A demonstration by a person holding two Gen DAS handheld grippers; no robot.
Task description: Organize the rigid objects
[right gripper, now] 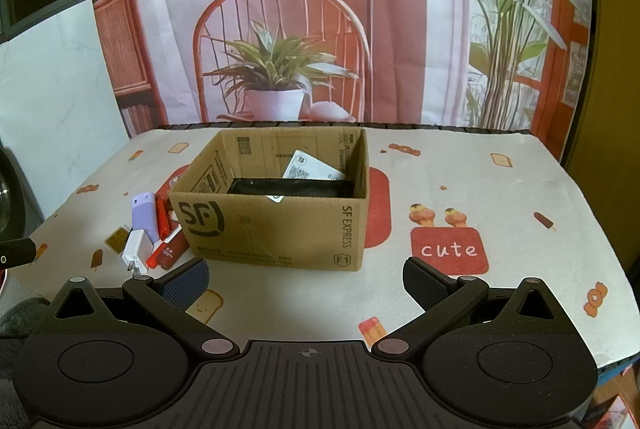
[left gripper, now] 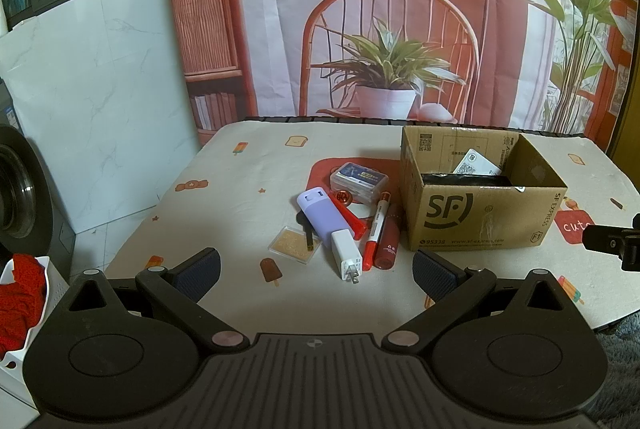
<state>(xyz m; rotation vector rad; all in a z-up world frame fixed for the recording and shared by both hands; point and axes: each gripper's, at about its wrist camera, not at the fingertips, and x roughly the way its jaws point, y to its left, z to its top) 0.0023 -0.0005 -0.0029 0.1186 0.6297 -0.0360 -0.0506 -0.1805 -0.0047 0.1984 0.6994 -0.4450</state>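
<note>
An open cardboard box (left gripper: pixel 480 217) (right gripper: pixel 280 229) stands on the table; a black item and a white card lie inside. Left of it sits a pile: a purple case (left gripper: pixel 322 215) (right gripper: pixel 144 213), a white plug charger (left gripper: pixel 347 255) (right gripper: pixel 134 249), a red and white marker (left gripper: pixel 376 229), a dark red tube (left gripper: pixel 387 243) (right gripper: pixel 170 249), a red stick (left gripper: pixel 352 215), a clear card box (left gripper: pixel 359 180) and a flat clear case with gold inside (left gripper: pixel 294 244). My left gripper (left gripper: pixel 316 267) is open, short of the pile. My right gripper (right gripper: pixel 306 279) is open before the box front.
The table (right gripper: pixel 500 189) wears a cream cloth with cartoon prints. A printed backdrop hangs behind it. A white basket with red cloth (left gripper: pixel 20 301) sits low at the left. The other gripper's black tip (left gripper: pixel 612 241) shows at the right edge.
</note>
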